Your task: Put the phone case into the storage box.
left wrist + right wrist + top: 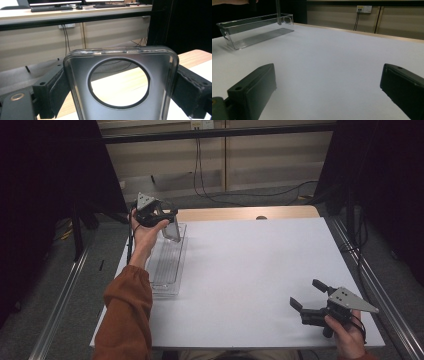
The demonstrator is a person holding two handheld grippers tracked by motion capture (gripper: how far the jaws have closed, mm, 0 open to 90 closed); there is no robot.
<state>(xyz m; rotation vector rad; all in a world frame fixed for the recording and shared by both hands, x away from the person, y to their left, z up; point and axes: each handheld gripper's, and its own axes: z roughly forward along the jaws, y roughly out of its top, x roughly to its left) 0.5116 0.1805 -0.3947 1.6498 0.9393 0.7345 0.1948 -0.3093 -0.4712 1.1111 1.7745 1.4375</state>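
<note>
My left gripper (167, 217) is shut on a clear phone case (171, 230) with a large round camera hole, held upright over the far end of a clear plastic bin (166, 281) at the table's left side. In the left gripper view the phone case (120, 82) stands clamped by its two side edges between the padded jaws, my left gripper (120, 97) shut on it. My right gripper (311, 295) hovers open near the table's front right corner, nothing between its jaws. From the right gripper view the bin (254, 30) lies far left, my right gripper (327, 90) open above bare tabletop.
The white table top (250, 265) spreads between the bin and the right gripper. A wooden strip (240, 213) runs along the far edge. Metal rails (372, 285) flank the table, and cables (200, 180) hang at the back wall.
</note>
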